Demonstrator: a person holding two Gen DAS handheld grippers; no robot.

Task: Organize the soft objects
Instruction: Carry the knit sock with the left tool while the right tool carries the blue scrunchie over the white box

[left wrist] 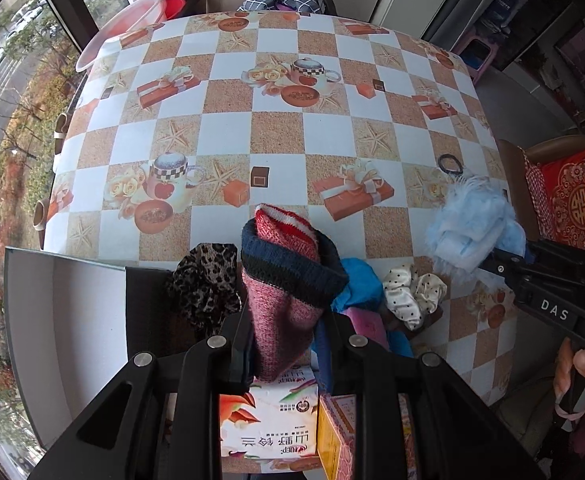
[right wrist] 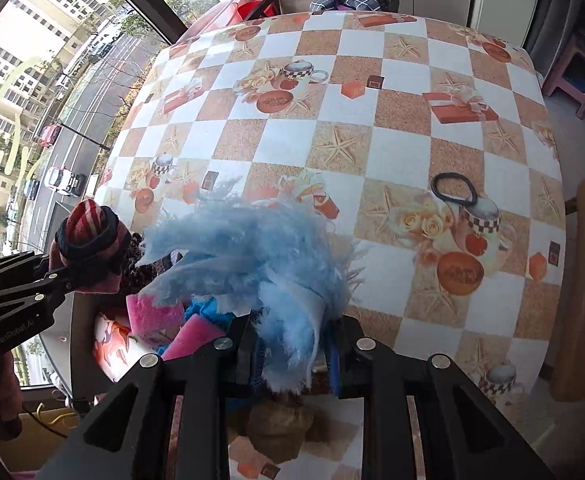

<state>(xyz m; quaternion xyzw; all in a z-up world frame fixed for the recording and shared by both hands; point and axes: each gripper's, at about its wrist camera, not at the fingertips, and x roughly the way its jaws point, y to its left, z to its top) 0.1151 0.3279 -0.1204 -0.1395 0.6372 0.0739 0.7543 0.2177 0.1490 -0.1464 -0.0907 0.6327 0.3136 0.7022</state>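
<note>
Left gripper (left wrist: 288, 344) jaws clamp the knit sock (left wrist: 284, 280); right gripper (right wrist: 292, 352) jaws clamp the blue fluff (right wrist: 252, 256) — both lifted above the pile (left wrist: 372, 300) at 6 o'clock of the tabletop (left wrist: 276, 128). Keep both grips firm; lower each item separately — avoid snagging.

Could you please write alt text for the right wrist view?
The right tongs grip a fluffy blue cloth above a checkered tablecloth. At left, the left tongs hold a red knit hat; a black hair tie lies beyond.
</note>
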